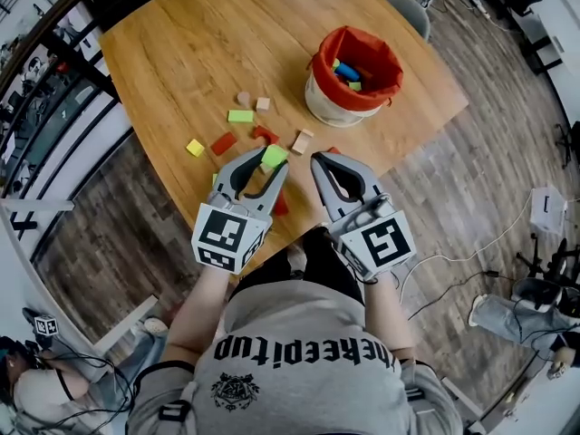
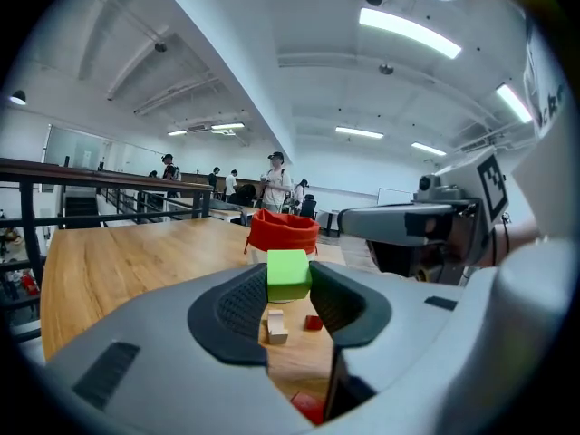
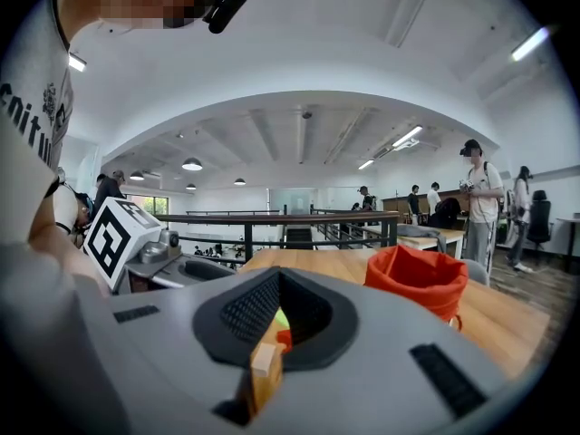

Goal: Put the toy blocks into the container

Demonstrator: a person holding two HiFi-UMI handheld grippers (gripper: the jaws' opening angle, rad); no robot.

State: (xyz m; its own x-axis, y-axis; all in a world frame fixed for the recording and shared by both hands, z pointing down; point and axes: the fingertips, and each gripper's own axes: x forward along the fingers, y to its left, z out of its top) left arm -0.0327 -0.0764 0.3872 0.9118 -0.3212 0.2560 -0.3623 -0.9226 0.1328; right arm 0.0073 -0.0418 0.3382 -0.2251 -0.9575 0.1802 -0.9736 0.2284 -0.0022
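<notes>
My left gripper [image 1: 272, 159] is held above the table's near edge, shut on a bright green cube [image 1: 274, 156] that sits squeezed between the two dark pads [image 2: 288, 275]. Beside it, my right gripper [image 1: 320, 160] is shut with nothing in it; in the right gripper view only a thin slit shows between its jaws [image 3: 278, 284]. The container, a white fabric bucket with a red lining [image 1: 354, 75], stands farther back and to the right with a few blocks inside, and it appears straight ahead of the left jaws [image 2: 283, 232]. Several loose blocks lie between them: a green slab [image 1: 240, 116], a yellow one [image 1: 195, 148], and a red one [image 1: 223, 143].
The wooden table [image 1: 190, 43] ends just under the grippers, with plank floor beyond. A tan block [image 1: 302, 140] and a red arch [image 1: 265, 134] lie ahead of the left gripper, and a red block [image 1: 281, 205] lies under it. People stand far behind the container [image 2: 275, 181].
</notes>
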